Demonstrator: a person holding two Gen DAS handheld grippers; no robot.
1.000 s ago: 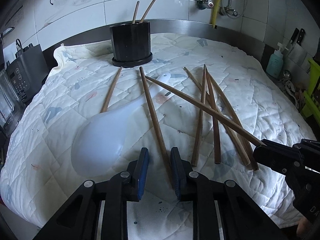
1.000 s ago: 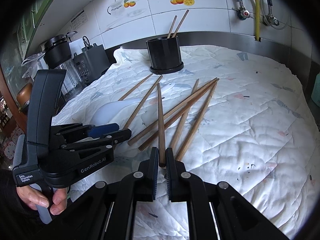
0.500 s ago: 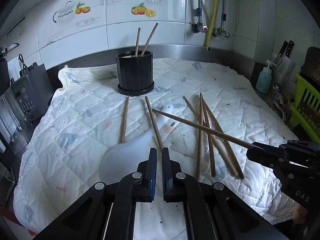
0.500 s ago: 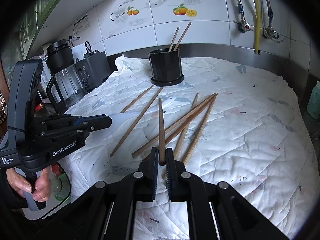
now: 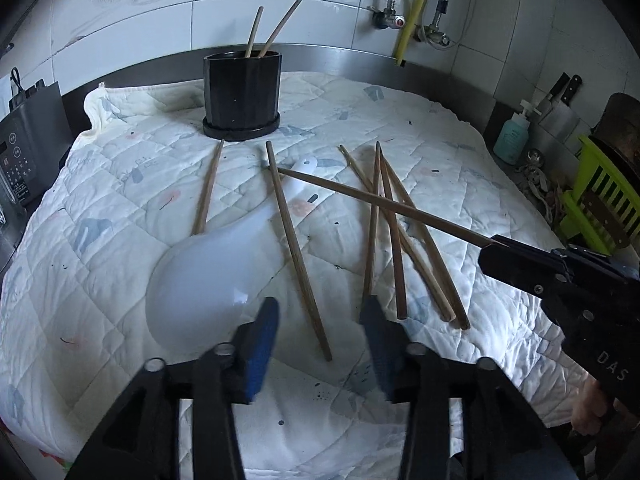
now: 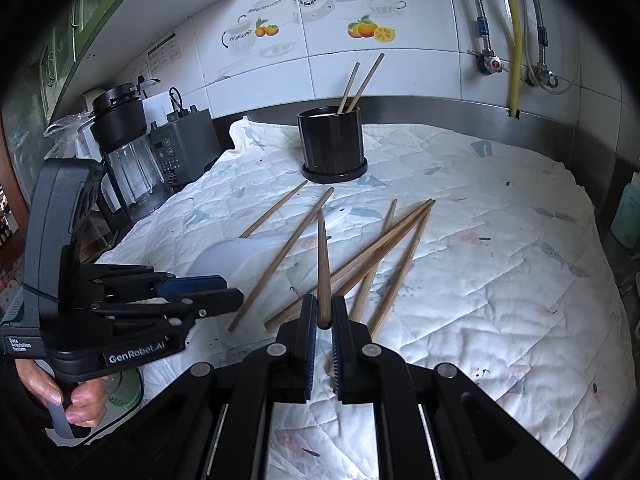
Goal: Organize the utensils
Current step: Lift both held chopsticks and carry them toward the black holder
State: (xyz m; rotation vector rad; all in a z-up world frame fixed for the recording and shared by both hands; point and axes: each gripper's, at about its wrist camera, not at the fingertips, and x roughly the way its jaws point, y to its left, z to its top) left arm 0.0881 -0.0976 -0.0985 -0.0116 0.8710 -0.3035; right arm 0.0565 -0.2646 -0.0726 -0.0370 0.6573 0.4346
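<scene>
My left gripper (image 5: 320,322) hovers low over the quilted cloth (image 5: 120,184), its jaws opening. One chopstick (image 5: 294,240) lies on the cloth between the blue pads (image 5: 262,344), untouched. A white rice paddle (image 5: 208,276) lies just left of it. My right gripper (image 6: 324,320) is shut on the thick end of another chopstick (image 6: 322,256), which sticks out ahead above the cloth. Several more chopsticks (image 5: 394,240) lie crossed to the right. The black holder (image 5: 240,92) stands at the back with two chopsticks in it. The left gripper (image 6: 224,290) shows at the left of the right wrist view.
A blender (image 6: 120,152) and a dark appliance (image 6: 180,148) stand past the cloth's left edge. A soap bottle (image 5: 512,136), knives (image 5: 560,96) and a green rack (image 5: 600,200) crowd the right side. Tiled wall and pipes (image 5: 408,20) close the back.
The left jaws closed on the near chopstick's end, then spread wide, and that chopstick lies on the cloth. The left gripper rose a little. The right gripper kept its chopstick.
</scene>
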